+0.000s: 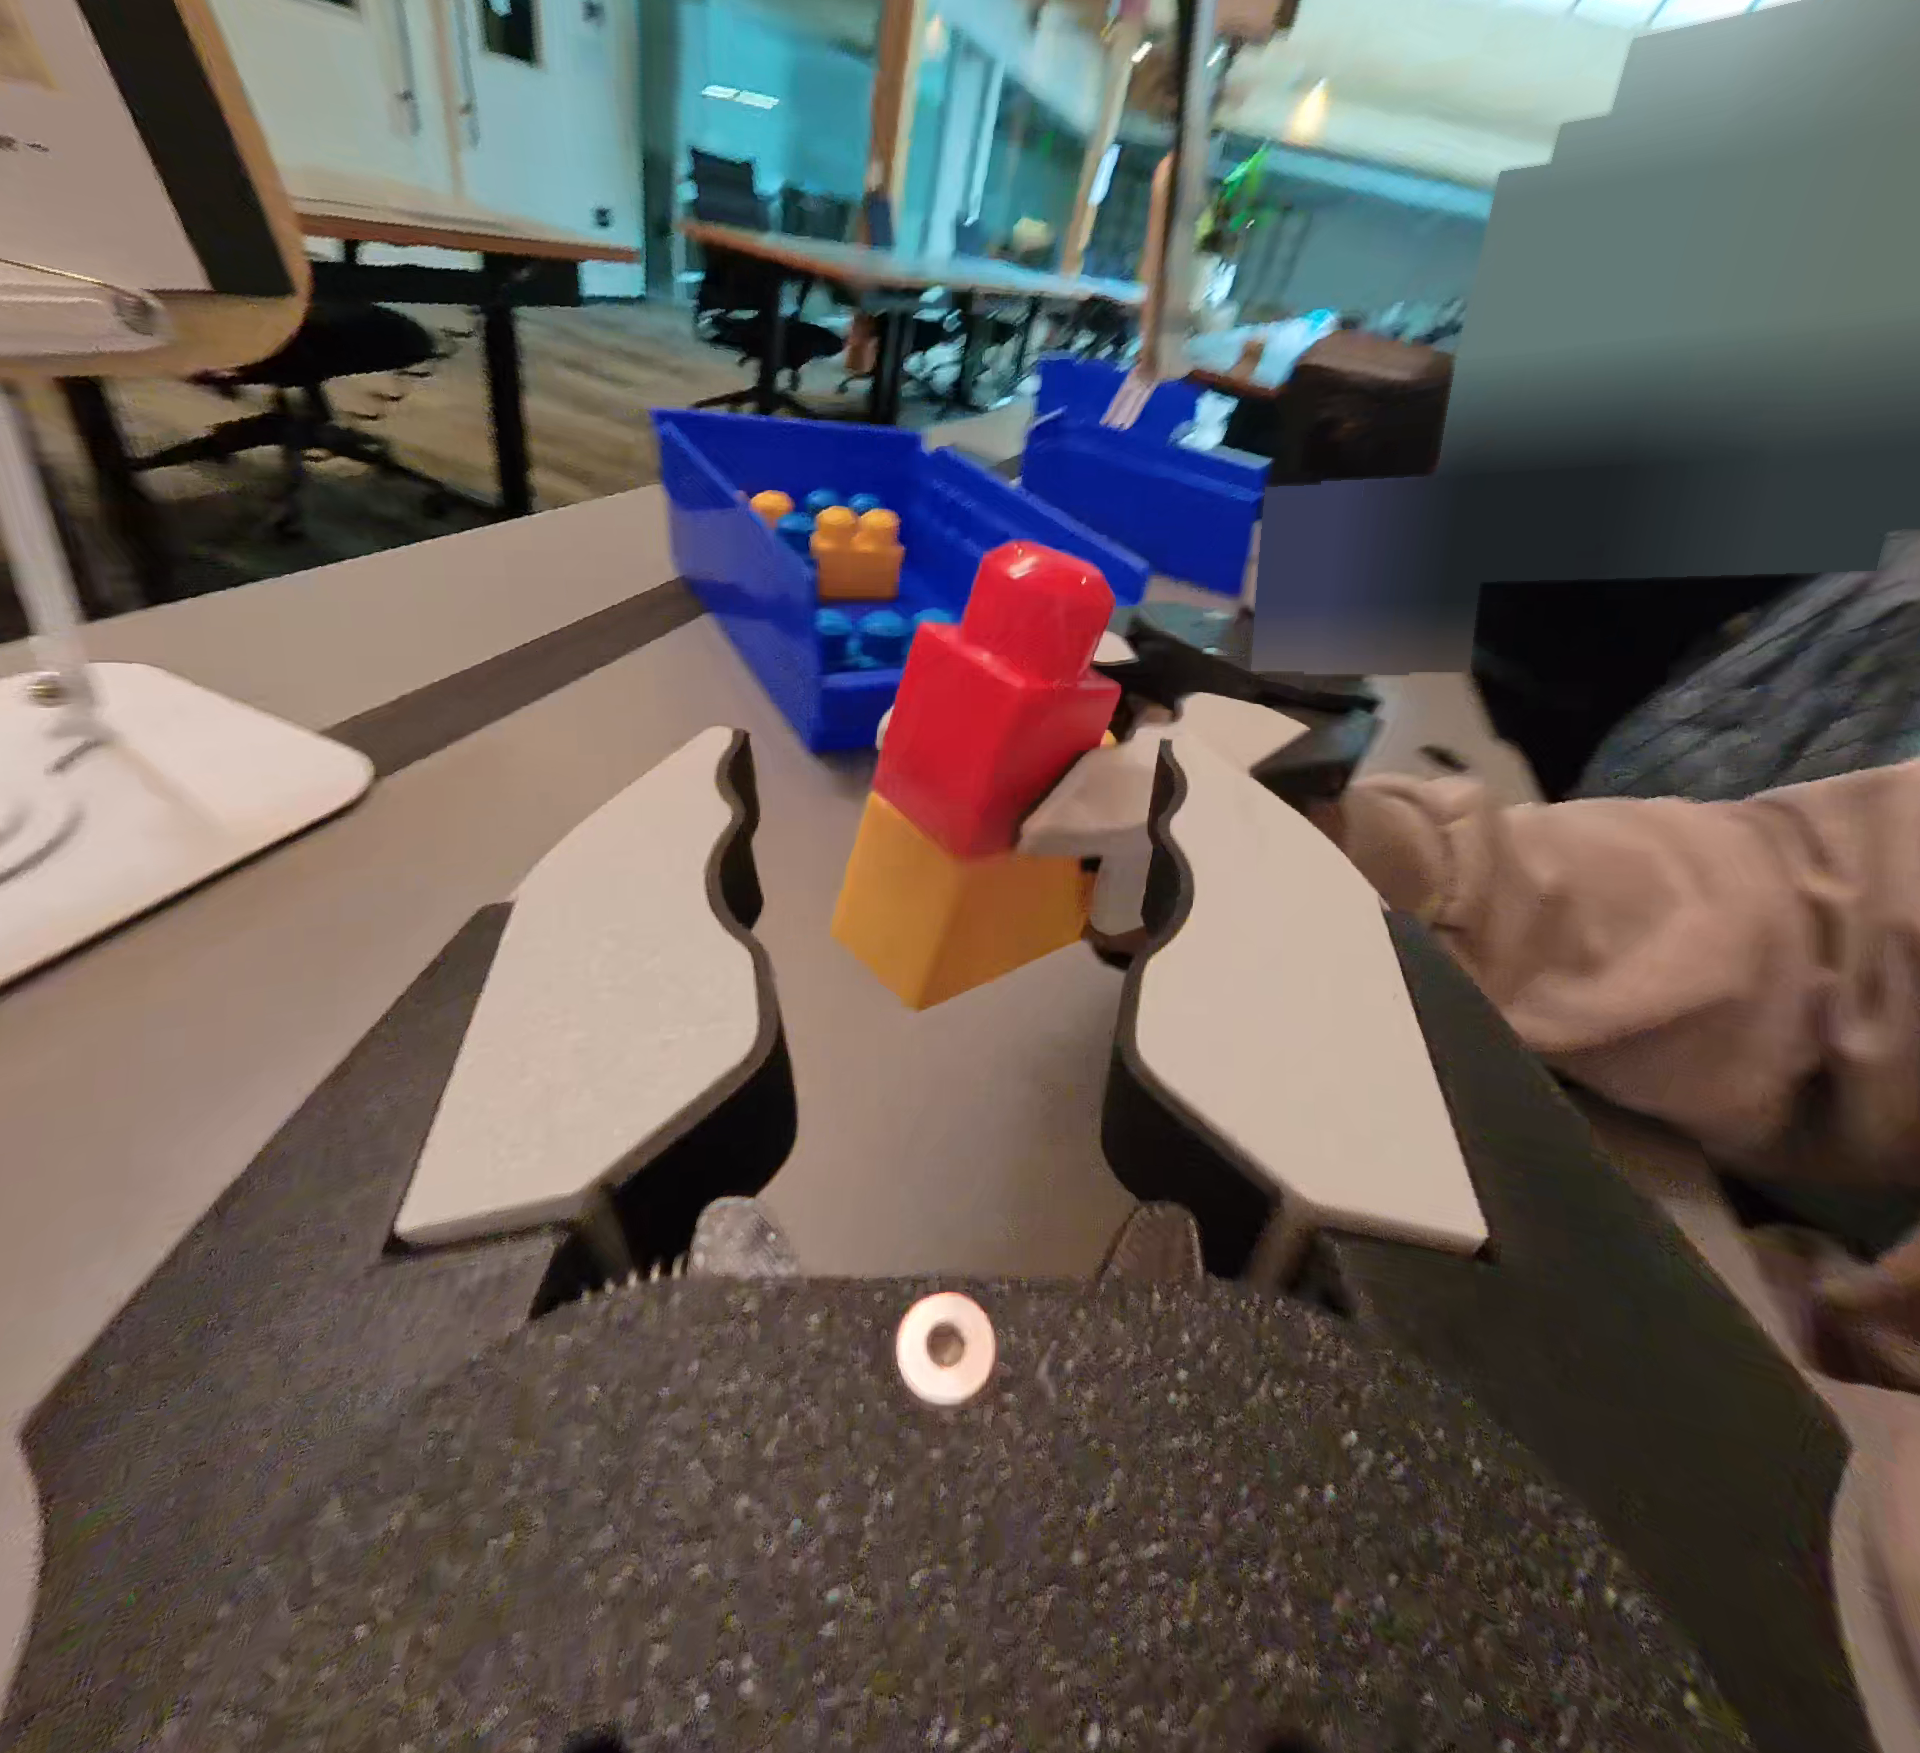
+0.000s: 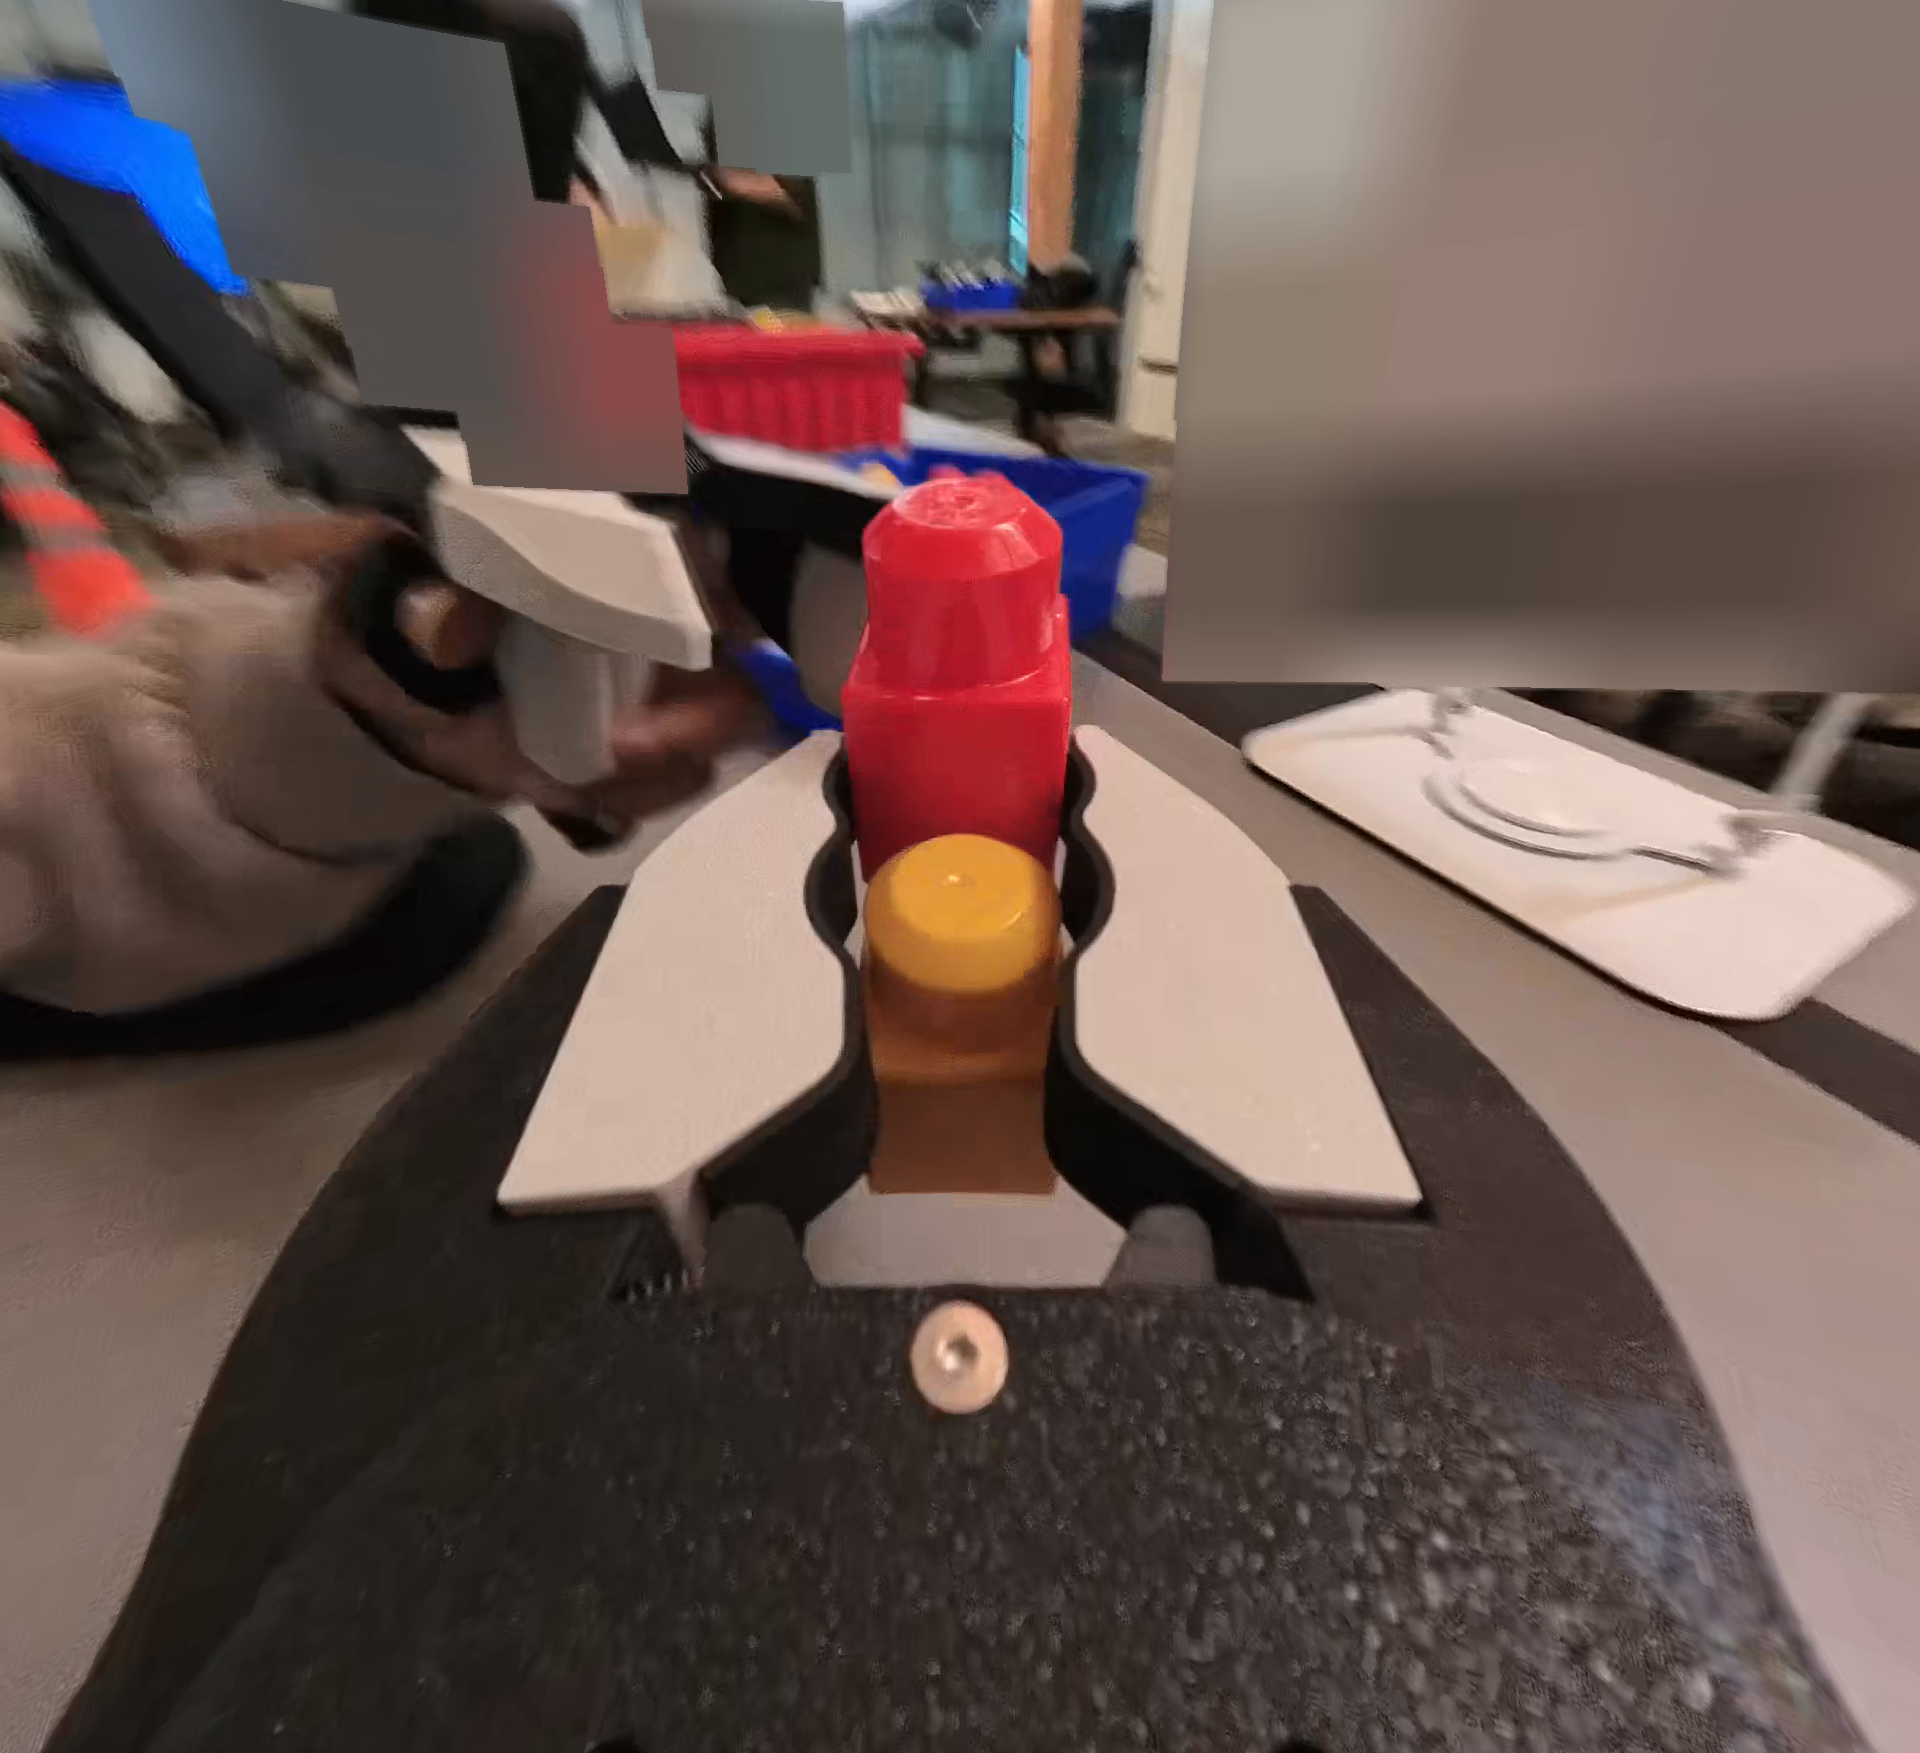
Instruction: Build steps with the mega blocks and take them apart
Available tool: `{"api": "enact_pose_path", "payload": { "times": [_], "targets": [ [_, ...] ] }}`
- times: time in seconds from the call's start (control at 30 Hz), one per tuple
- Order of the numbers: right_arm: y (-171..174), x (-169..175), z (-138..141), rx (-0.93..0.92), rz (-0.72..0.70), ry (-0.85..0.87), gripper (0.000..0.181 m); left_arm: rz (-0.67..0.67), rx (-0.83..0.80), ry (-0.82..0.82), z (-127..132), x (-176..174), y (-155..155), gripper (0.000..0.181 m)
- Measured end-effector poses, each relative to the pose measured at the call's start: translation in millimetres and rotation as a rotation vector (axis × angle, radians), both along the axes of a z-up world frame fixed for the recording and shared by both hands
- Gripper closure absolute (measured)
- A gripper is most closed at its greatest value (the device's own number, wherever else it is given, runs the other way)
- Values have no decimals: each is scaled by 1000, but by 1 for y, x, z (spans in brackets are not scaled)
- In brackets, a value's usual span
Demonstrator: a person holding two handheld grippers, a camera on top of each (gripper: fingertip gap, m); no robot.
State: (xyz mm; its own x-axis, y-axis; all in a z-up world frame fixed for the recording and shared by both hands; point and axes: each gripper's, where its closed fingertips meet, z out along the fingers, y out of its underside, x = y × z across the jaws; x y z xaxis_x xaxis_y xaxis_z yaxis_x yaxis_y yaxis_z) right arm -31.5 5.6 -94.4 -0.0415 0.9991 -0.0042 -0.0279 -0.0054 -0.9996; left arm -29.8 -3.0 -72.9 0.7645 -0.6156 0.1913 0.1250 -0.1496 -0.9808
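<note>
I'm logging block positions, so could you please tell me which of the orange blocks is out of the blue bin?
The orange block under the red block, shut between the right gripper fingers above the table. The other orange ones lie in the blue bin.

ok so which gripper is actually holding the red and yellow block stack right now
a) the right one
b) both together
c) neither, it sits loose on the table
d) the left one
a: in the right wrist view the right gripper has its fingers closed on the red block and yellow block, while the left gripper stands open and empty.
</note>
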Motion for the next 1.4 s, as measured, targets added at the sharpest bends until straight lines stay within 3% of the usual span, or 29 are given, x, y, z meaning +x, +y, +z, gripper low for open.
{"api": "enact_pose_path", "payload": {
  "times": [0.13,0.3,0.47,0.63,0.77,0.93,1.03,1.23,1.33,1.4],
  "targets": [
    [-16,12,26,-219,205,153,146,-136,14,-136,6,9,-11,112],
    [-30,20,46,-308,325,260,146,-270,17,-78,-3,37,-25,121],
    [-33,29,56,-358,395,310,145,-279,27,-35,-8,43,-28,143],
    [-34,30,50,-278,405,202,144,-293,16,51,-13,38,-32,144],
    [-24,39,45,-163,362,87,138,-288,-17,171,-32,24,-32,145],
    [-16,39,15,-41,297,-127,139,-285,-65,275,-55,16,-29,145],
    [-17,35,4,-31,291,-172,146,-288,-74,310,-62,16,-29,145],
    [-23,40,11,-31,343,-150,149,-330,-78,303,-63,13,-35,145],
    [-1,60,41,-79,302,-27,149,-278,-99,315,-70,-6,-30,145],
    [14,73,46,-49,238,-27,149,-220,-78,285,-62,-18,-24,145]
  ]
}}
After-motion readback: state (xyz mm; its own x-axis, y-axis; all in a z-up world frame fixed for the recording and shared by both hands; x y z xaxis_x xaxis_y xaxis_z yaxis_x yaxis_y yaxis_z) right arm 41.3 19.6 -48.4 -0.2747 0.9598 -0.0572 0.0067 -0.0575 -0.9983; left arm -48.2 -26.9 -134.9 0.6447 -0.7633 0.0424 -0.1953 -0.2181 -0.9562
